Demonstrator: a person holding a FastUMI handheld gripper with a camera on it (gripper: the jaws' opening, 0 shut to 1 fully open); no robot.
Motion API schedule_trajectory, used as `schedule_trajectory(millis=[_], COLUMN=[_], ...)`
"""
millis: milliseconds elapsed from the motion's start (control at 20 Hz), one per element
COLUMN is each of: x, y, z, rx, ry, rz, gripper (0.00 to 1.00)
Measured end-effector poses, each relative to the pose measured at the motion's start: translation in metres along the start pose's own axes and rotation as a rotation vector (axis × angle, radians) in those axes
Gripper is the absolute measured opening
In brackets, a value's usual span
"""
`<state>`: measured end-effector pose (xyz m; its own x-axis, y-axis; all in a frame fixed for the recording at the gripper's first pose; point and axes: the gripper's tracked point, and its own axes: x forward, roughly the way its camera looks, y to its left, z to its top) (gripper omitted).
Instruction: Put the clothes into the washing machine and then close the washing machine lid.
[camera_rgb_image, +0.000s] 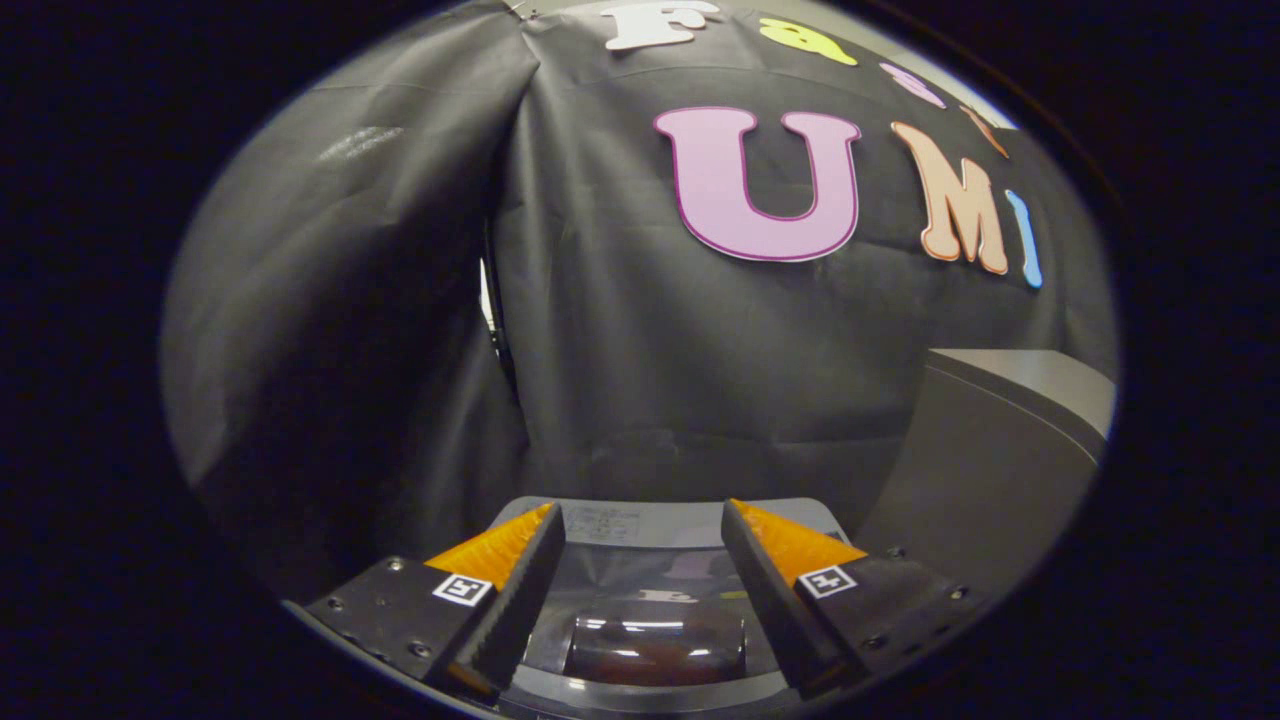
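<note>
My gripper (640, 510) is open, with nothing between its fingers. Below and between the fingers lies the top of the washing machine (600, 522), a grey panel with a label at its far edge. Its dark glossy lid (650, 585) lies flat and mirrors the wall. A rounded dark handle recess (655, 648) sits at the lid's near edge, between the finger bases. The fingertips hover over the far part of the lid, and I cannot tell whether they touch it.
A tall grey box (1000, 470) stands close to the right of the right finger. The black cloth wall (650, 360) hangs right behind the machine, with a vertical seam (495, 320) to the left.
</note>
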<state>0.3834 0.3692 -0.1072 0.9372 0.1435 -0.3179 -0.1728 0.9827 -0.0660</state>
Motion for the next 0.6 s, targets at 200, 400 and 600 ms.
schedule_trajectory(millis=[200,400,600], x=[-0.007,-0.016,-0.032], y=[0.005,0.011,0.015], z=[0.002,-0.004,-0.011], rx=[-0.033,0.014,0.044], ry=[-0.024,-0.023,-0.016], rz=[0.0,0.02,0.031], gripper=[0.96,0.96,0.96])
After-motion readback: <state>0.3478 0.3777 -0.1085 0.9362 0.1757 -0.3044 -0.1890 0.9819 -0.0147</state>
